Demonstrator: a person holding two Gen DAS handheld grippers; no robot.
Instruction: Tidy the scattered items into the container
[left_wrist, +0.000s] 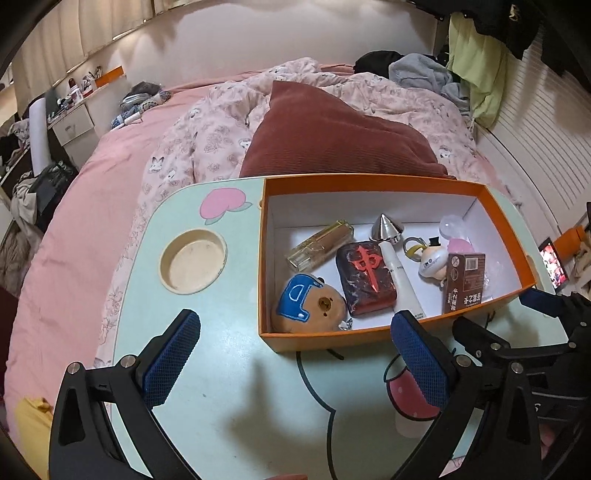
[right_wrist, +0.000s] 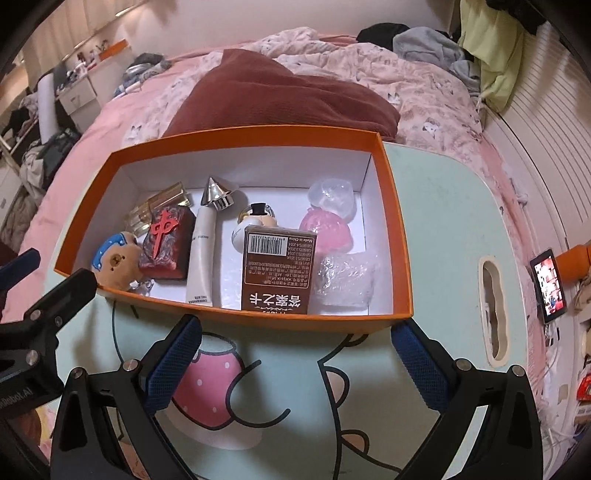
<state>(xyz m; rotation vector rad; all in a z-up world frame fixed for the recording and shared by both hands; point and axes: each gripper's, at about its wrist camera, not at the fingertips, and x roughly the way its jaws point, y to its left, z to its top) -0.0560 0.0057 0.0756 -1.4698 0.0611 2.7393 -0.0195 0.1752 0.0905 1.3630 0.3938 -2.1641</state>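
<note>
Orange box (right_wrist: 236, 146), white inside, sits on the pale green lap table (right_wrist: 439, 206), toward its far edge, bed beyond. Inside, left to right in the right wrist view: plush bear keychain (right_wrist: 118, 260) in the near-left corner; red mahjong-tile block (right_wrist: 166, 242) just beside it, touching; gold-capped clear bottle (right_wrist: 159, 206) behind the block; white tube (right_wrist: 202, 254) with silver cone cap (right_wrist: 216, 194) pointing to the far wall; small round figure with black top hat (right_wrist: 255, 221); brown carton (right_wrist: 279, 269) with barcode, leaning against the near wall; pink item (right_wrist: 327, 230) and clear plastic lid (right_wrist: 332, 195) at the right; crumpled clear wrap (right_wrist: 345, 280) in the near-right corner.

Left gripper (left_wrist: 295, 362): fingers spread wide, nothing between them, above the table just short of the box's near wall. Right gripper (right_wrist: 295, 363): likewise spread and empty, in front of the near wall.

Table has a round cup recess (left_wrist: 192, 261) left of the box. Maroon pillow (left_wrist: 332, 136) and floral duvet (left_wrist: 207, 122) on the pink bed behind. Small lit screen (right_wrist: 549, 284) off to the right
</note>
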